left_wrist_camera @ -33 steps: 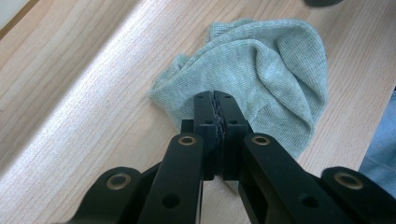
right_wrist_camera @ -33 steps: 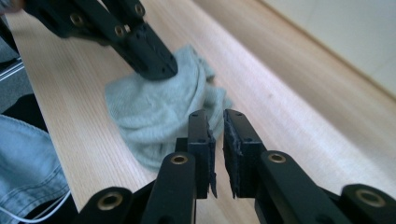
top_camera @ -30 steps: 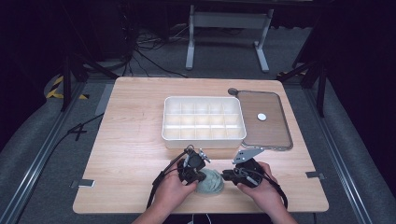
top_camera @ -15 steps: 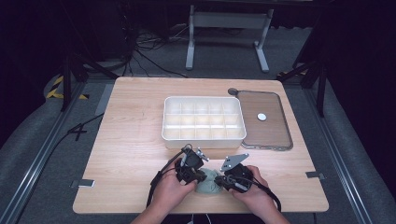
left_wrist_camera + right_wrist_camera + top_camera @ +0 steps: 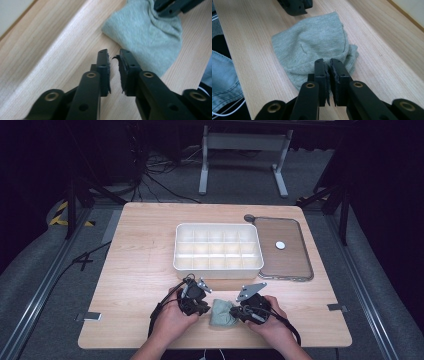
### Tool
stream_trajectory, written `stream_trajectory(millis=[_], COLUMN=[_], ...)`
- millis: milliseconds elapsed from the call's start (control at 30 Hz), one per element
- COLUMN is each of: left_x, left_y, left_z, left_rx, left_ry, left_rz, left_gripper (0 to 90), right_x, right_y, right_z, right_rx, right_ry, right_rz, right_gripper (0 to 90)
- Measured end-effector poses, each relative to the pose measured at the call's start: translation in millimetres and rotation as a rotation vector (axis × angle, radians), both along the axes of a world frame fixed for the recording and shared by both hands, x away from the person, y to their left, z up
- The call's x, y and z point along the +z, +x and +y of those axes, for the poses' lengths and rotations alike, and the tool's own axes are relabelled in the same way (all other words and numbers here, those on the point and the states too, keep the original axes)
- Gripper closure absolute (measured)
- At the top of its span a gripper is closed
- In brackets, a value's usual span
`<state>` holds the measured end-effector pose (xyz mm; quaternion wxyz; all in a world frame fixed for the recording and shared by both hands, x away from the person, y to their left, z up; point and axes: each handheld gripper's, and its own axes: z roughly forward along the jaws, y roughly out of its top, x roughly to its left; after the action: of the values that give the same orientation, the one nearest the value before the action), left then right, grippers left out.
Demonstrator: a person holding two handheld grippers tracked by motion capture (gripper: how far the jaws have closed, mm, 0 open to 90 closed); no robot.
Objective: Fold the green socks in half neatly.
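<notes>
- While both hands are working at the near edge of the pale wooden table [image 5: 135,260], the left gripper [image 5: 196,301] is sitting just left of the crumpled grey-green knitted cloth [image 5: 221,314]; its black jaws are standing slightly apart, a narrow gap between the pads with nothing in it, and their tips are hovering beside the cloth's edge.
- The crumpled cloth [image 5: 312,50] is lying flat on the wood between the two grippers, on the near side of the white plastic compartment tray [image 5: 218,247], well apart from it.
- The right gripper [image 5: 327,65] is reaching in from the cloth's right side, its jaws nearly together and pinching a bunched fold of the knit.
- Right of that tray, the brown rectangular lid [image 5: 283,249] is lying flat, just beside it.
</notes>
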<state>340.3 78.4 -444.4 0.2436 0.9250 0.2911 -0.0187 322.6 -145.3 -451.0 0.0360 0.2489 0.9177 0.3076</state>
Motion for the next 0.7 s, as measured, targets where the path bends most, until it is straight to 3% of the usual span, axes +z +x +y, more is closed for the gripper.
stream_trajectory(millis=[33,167,333,533,700], left_x=[-1.0,-6.0,-8.7,-9.4,-5.8], left_y=[-0.6,-3.3,-4.3,-4.8,-7.5], left_z=[-0.4,-1.9,-1.2,-2.5,-7.5], left_rx=[0.003,-0.026,-0.029,-0.047,-0.075], left_ry=[-0.003,0.010,0.002,-0.007,-0.007], left_rz=[0.009,-0.025,-0.033,-0.030,-0.055], left_gripper=[79.4,76.5,75.0,77.3,80.0], right_x=[0.0,-0.2,0.1,-0.1,0.1], right_y=[0.2,2.2,2.9,2.9,2.7], right_z=[0.6,1.2,1.1,1.4,1.7], right_rx=[-0.003,0.002,0.008,0.008,0.014], right_ry=[0.000,0.003,0.004,0.003,-0.001], right_rz=[-0.001,0.003,0.008,0.007,0.006], right_gripper=[84.2,85.1,85.6,86.0,86.1])
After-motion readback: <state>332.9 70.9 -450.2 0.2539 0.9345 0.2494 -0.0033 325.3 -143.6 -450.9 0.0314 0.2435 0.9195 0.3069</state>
